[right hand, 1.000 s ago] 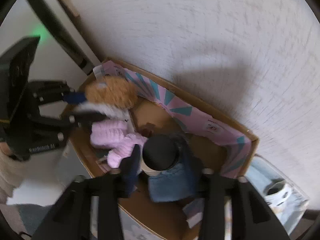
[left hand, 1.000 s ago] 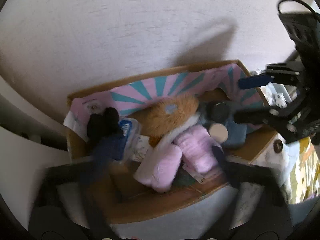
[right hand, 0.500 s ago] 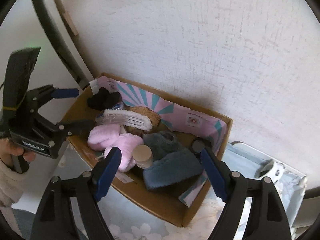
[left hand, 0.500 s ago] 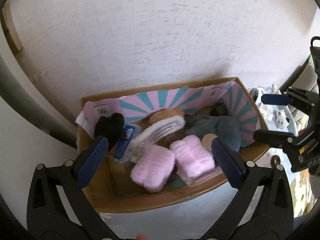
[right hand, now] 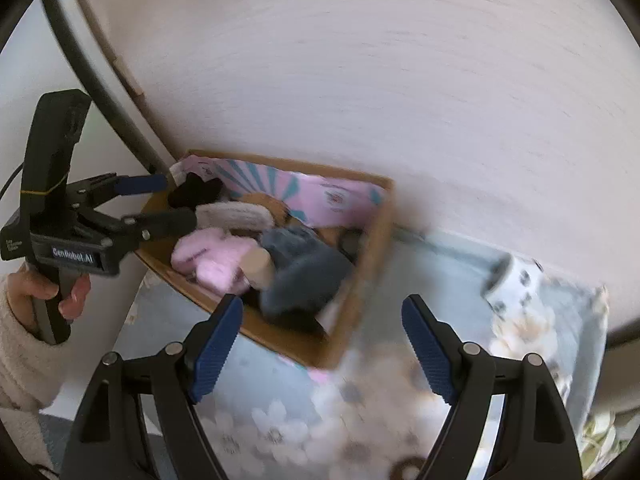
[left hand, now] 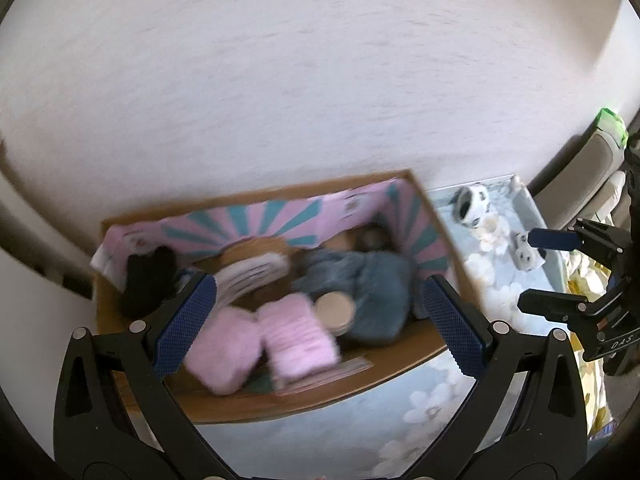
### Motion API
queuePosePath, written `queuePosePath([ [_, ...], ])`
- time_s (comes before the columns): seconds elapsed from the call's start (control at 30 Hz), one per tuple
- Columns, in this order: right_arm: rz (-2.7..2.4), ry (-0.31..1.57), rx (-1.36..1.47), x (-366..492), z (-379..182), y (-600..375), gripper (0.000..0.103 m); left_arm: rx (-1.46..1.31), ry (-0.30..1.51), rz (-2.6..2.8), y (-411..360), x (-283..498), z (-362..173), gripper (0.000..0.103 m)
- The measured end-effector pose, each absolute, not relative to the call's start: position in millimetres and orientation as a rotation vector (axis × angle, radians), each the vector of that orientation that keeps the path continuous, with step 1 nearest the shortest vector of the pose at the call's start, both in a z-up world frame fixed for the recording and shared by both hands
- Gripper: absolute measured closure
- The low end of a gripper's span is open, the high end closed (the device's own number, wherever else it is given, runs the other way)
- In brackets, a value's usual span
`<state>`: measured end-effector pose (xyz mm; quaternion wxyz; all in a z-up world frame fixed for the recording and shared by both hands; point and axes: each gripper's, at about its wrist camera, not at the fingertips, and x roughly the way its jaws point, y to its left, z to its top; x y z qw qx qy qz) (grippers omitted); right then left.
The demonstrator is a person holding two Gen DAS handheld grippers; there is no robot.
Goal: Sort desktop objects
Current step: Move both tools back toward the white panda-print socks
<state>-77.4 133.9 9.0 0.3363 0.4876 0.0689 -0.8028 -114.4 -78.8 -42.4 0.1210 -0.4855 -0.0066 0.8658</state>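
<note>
A cardboard box (left hand: 280, 404) (right hand: 364, 280) lined in pink and teal stands against the wall. Inside lie pink fluffy pieces (left hand: 260, 340) (right hand: 216, 252), a blue-grey fluffy piece (left hand: 372, 292) (right hand: 304, 272), a beige-topped jar (left hand: 334, 308) (right hand: 258, 266), a black soft thing (left hand: 146, 280) (right hand: 196, 194) and a brown-and-white plush (left hand: 256, 268) (right hand: 236, 214). My left gripper (left hand: 316, 300) (right hand: 160, 204) hangs open over the box's front, holding nothing. My right gripper (right hand: 322, 312) (left hand: 548, 272) is open and empty, off the box's right corner.
A flowered cloth (left hand: 400, 420) (right hand: 280, 420) covers the table. A black-and-white mug (left hand: 472, 204) (right hand: 516, 280) and small panda figures (left hand: 524, 252) stand right of the box. The white wall rises just behind. A hand (right hand: 48, 288) in a fluffy sleeve holds the left gripper.
Both grippers have drawn back out of the box and risen. The right jaws, earlier close beside the jar and blue piece, have widened and shifted right. The box's contents stay inside.
</note>
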Motion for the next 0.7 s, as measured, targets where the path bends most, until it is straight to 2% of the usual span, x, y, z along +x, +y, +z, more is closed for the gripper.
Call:
queuePosePath([
  [0.33,-2.13,0.227,1.254,-80,37,231,0.024,-1.345,0.055,2.463,13,-130,-12,0.0],
  [0.47,-2.119,0.328,1.218,-85,46,267,0.024,-1.329,0.129,2.446,56,-140,-3,0.0],
  [0.7,-2.013,0.483,1.208,-99,25,321,0.024,-1.414,0.193,2.398,125,-162,-31,0.0],
])
